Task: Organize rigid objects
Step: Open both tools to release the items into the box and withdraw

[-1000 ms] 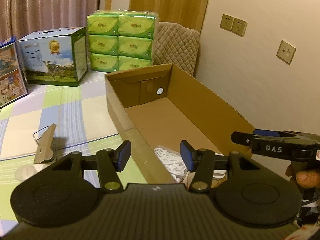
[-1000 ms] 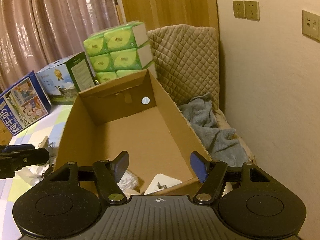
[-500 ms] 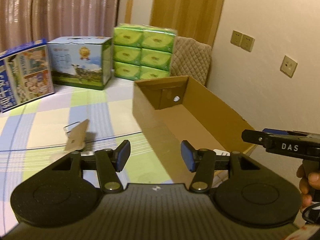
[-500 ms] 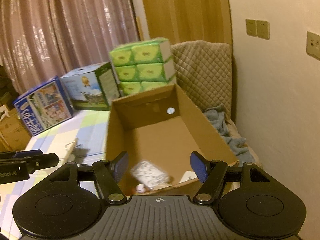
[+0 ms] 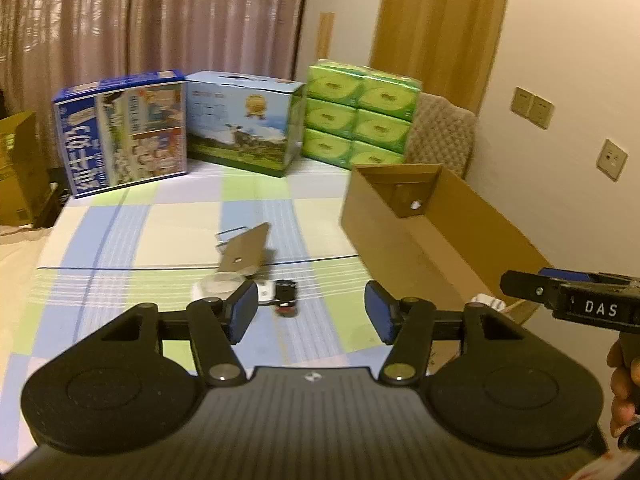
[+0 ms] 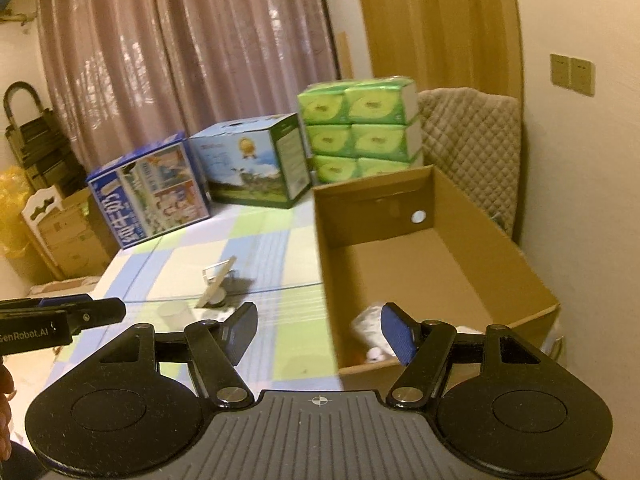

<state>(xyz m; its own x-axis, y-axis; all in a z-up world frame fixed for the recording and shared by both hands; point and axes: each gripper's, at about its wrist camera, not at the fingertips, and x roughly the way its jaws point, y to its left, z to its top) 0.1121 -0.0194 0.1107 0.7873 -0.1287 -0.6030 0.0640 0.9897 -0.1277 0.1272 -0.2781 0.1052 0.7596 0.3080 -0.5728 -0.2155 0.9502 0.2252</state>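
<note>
An open cardboard box (image 5: pixel 416 240) (image 6: pixel 424 272) stands on the checked bed cover, with a white bundle (image 6: pixel 372 326) at its near end. Left of the box lie a tilted cardboard-backed clip (image 5: pixel 244 252) (image 6: pixel 218 280), a clear round lid (image 5: pixel 218 284) (image 6: pixel 174 312) and a small black-and-red object (image 5: pixel 286 300). My left gripper (image 5: pixel 311 316) is open and empty, above the cover just short of the small black object. My right gripper (image 6: pixel 318 334) is open and empty, over the box's near left corner.
Along the back stand a blue printed carton (image 5: pixel 120 132), a milk carton box (image 5: pixel 248 120) and a stack of green tissue packs (image 5: pixel 356 116). A quilted chair back (image 6: pixel 468 136) is behind the cardboard box. The wall runs along the right.
Both grippers have pulled back and up, away from the box. The left view has swung left, so the bed cover and small objects now show in front of it. Both stay open.
</note>
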